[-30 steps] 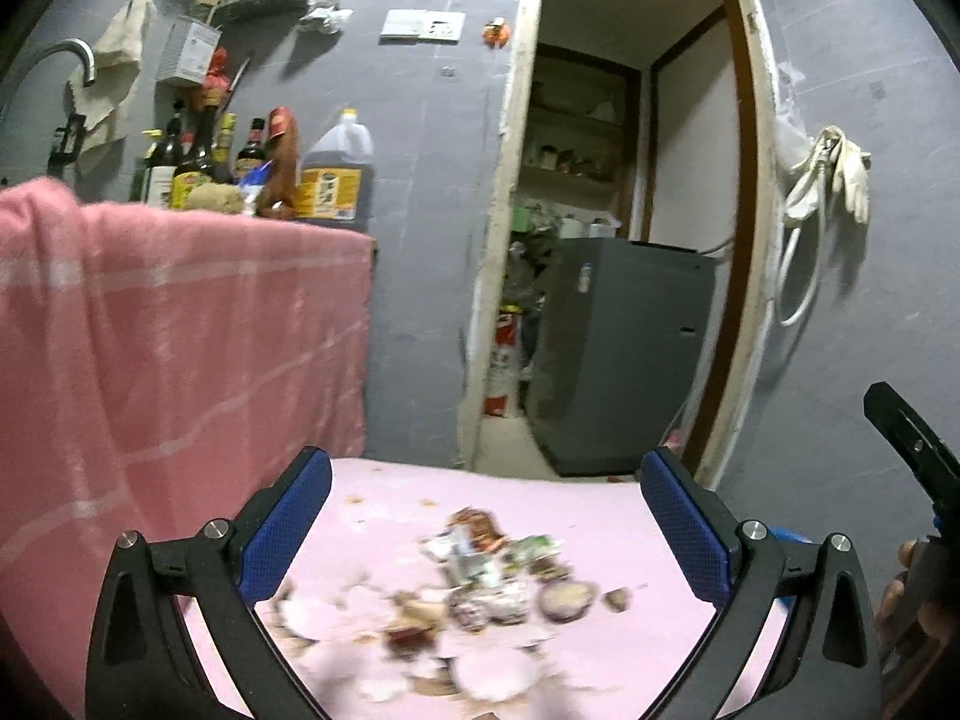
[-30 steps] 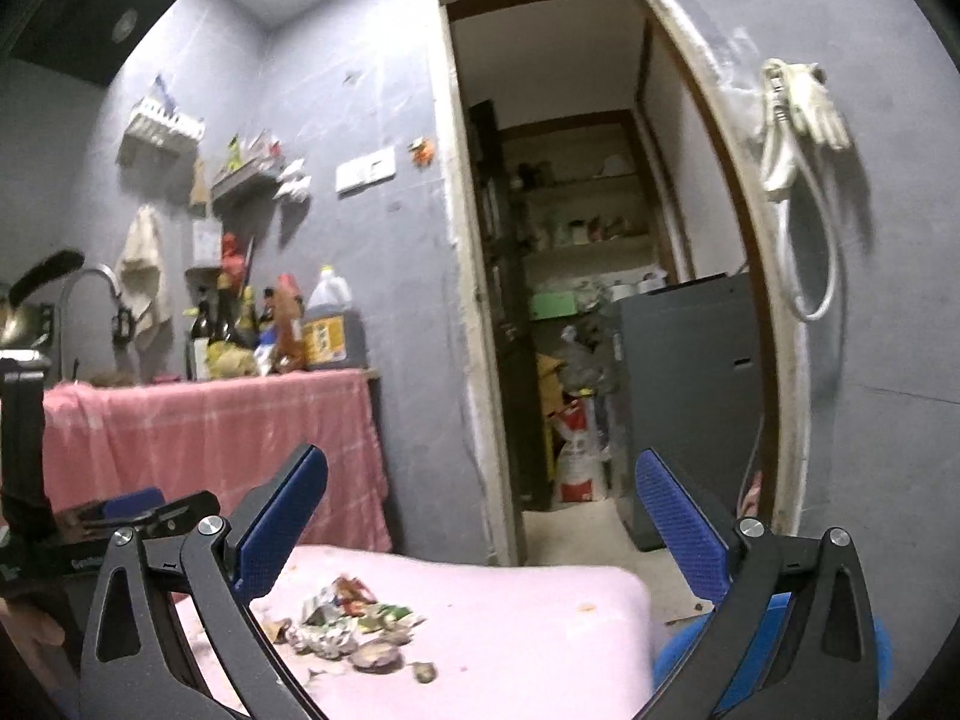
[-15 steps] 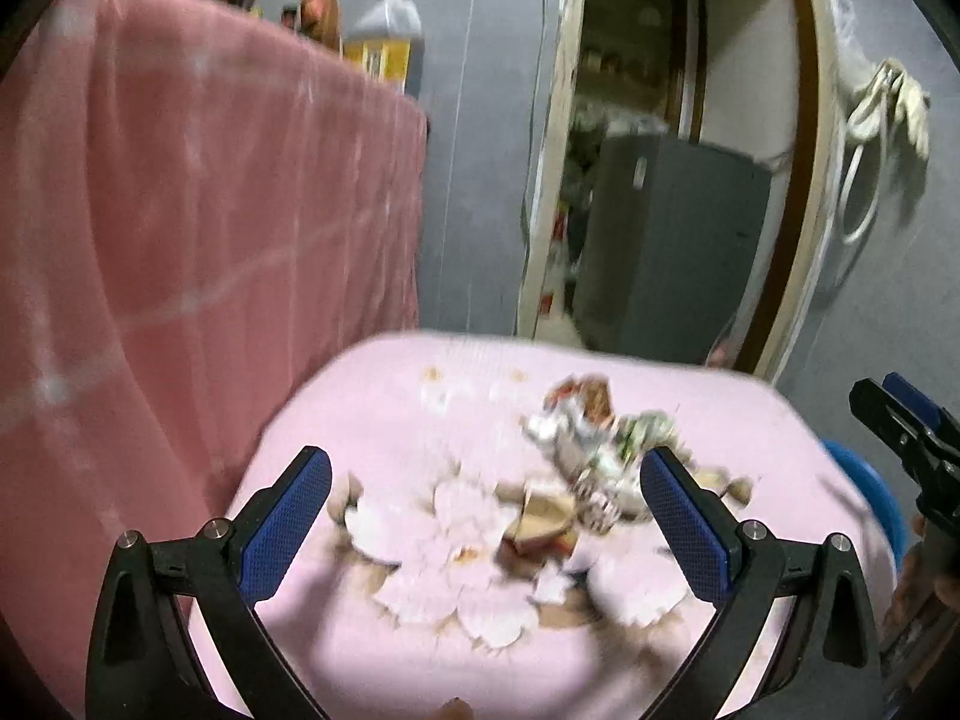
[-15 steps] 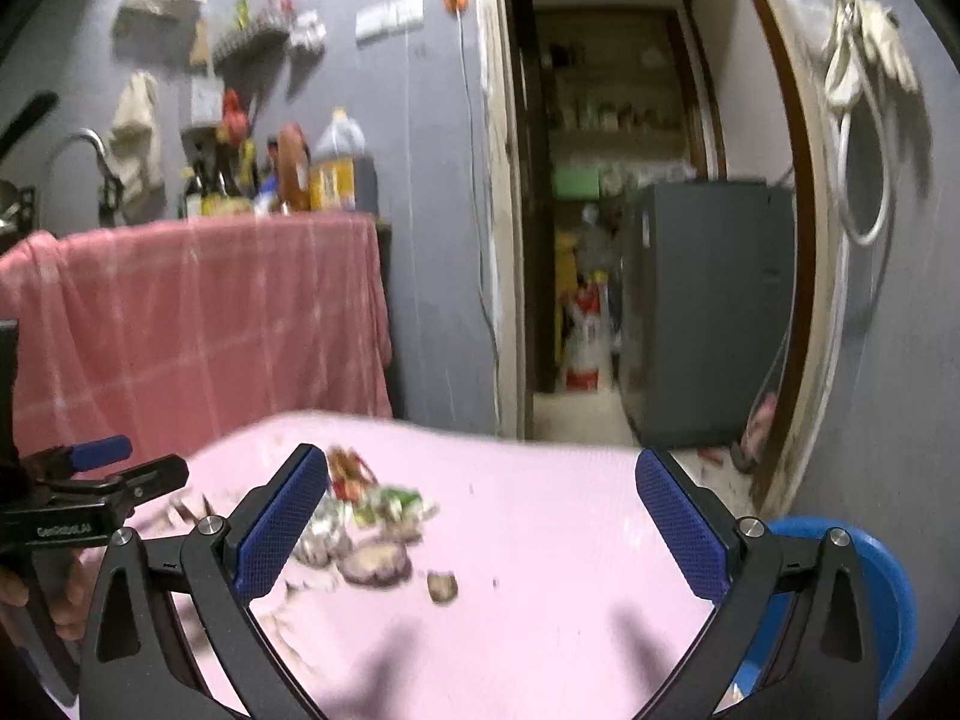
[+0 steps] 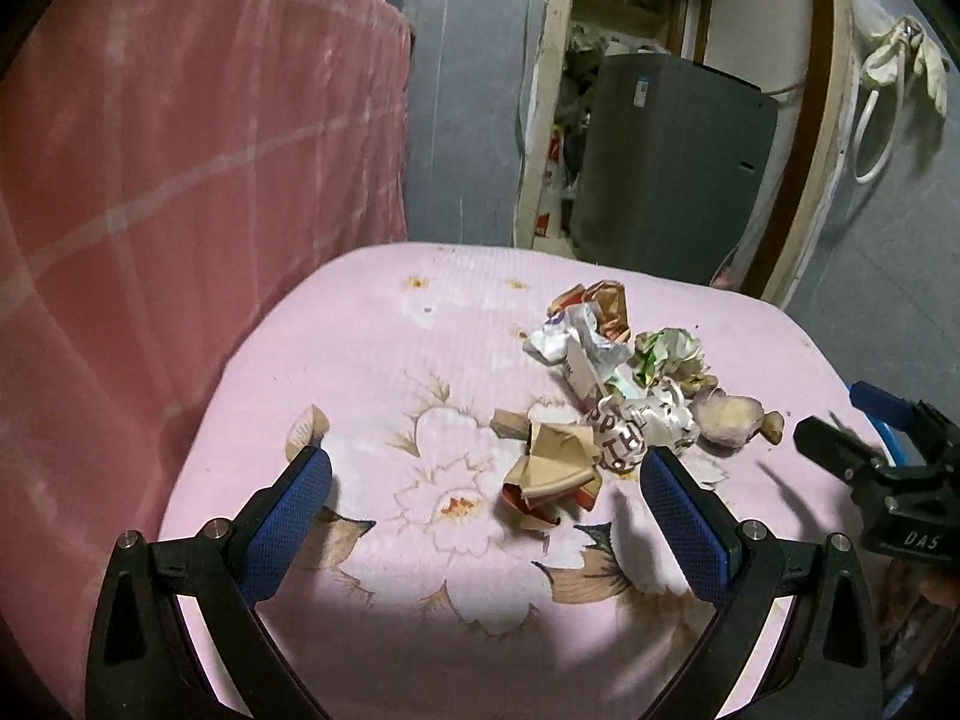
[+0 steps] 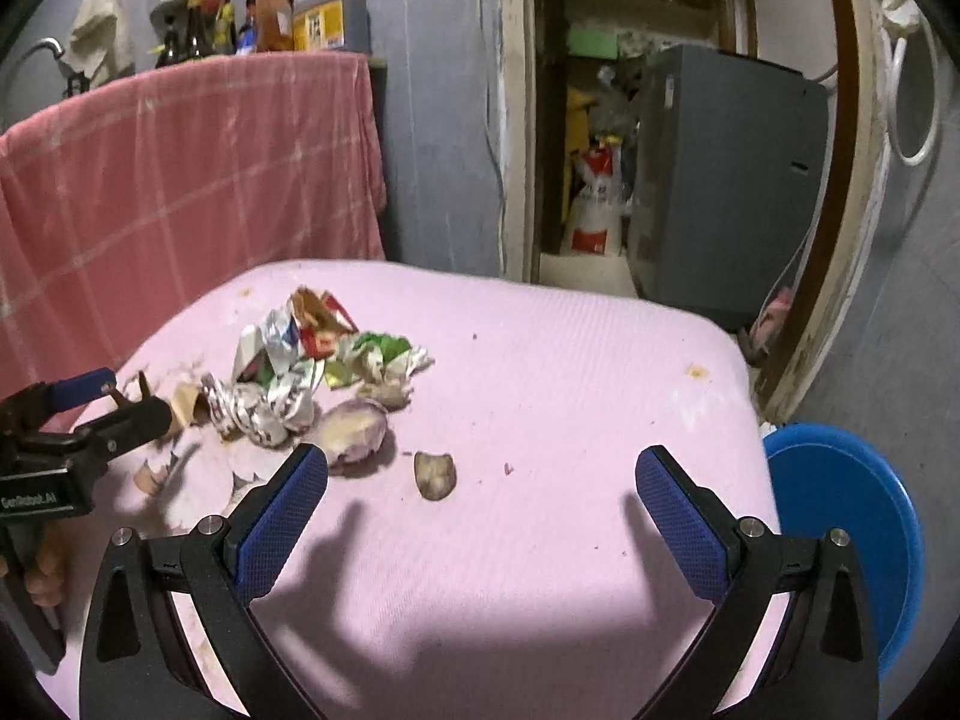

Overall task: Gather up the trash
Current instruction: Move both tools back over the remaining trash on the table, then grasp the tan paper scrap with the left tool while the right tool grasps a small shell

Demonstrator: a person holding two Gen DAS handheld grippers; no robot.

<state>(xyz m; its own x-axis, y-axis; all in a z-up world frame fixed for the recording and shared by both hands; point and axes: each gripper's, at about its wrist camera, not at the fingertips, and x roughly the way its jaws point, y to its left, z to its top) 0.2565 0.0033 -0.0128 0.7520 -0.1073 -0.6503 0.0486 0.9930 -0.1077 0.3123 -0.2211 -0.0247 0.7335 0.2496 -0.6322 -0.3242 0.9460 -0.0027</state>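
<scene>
The step in hand looks like the approach: nothing is picked yet, and both grippers hang above the pink table cover (image 5: 372, 324) with the trash pile (image 5: 618, 396) in front of them.

The left gripper (image 5: 485, 495) has its jaws wide apart and empty. The crumpled brown paper (image 5: 552, 471) lies between its two fingers, a little nearer to the right one. The right gripper (image 6: 482, 495) is also wide open and holds nothing. A small brown scrap (image 6: 435, 475) lies on the cloth between its fingers, and the pale purple peel (image 6: 354, 429) lies just beside its left finger.

The trash sits on the left half of the table as the right wrist view shows it, in one loose heap. The blue bin (image 6: 852, 522) stands on the floor just beside the right edge of the table, and it is probably the place for the trash.

For the next move, the left gripper probably needs to go down on the brown paper and close on it. Crumpled paper is light and soft, so it may slip or drag its neighbours.

Counted: two grippers, one table, one blue bin, one heap. In the heap there are about six or seven crumpled wrappers and papers, one purple peel and one small scrap apart from it. The exact number cannot be told, because the pieces overlap.
</scene>
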